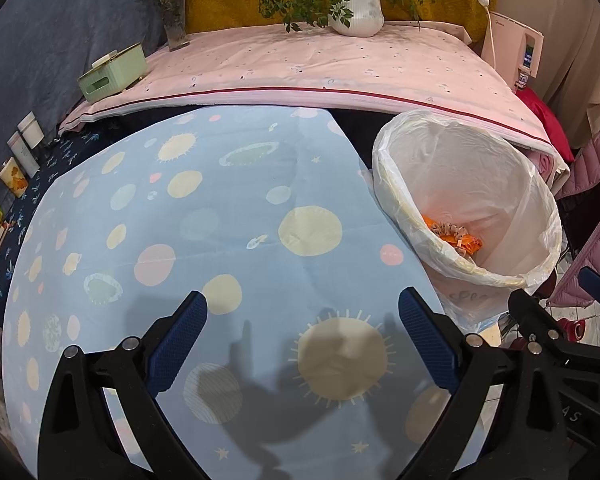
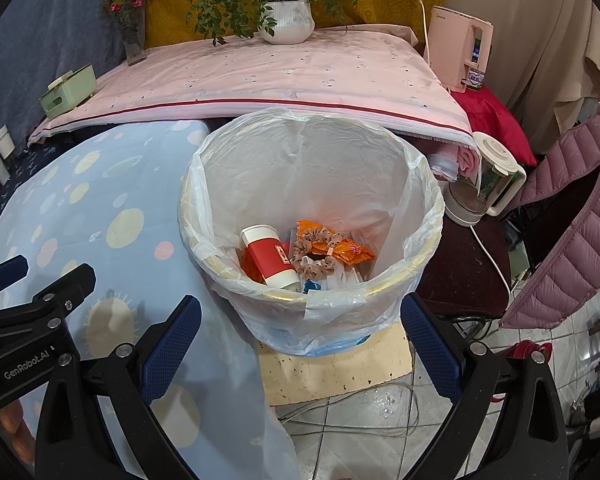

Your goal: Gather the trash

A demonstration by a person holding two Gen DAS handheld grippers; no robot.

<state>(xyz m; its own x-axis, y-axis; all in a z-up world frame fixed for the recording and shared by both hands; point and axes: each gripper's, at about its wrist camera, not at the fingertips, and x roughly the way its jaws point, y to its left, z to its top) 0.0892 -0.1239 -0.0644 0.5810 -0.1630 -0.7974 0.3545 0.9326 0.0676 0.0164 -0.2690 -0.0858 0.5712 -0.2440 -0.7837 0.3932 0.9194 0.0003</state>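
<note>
Right gripper hovers wide open and empty above the lined bin at the table's right edge. Inside lie a cup, scrunchie and orange wrappers. Left gripper, also wide and empty, hangs over the table.

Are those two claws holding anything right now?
No. The left claw is open over the blue cloth, and the right claw is open before the bin. Nothing sits between their fingers.
</note>
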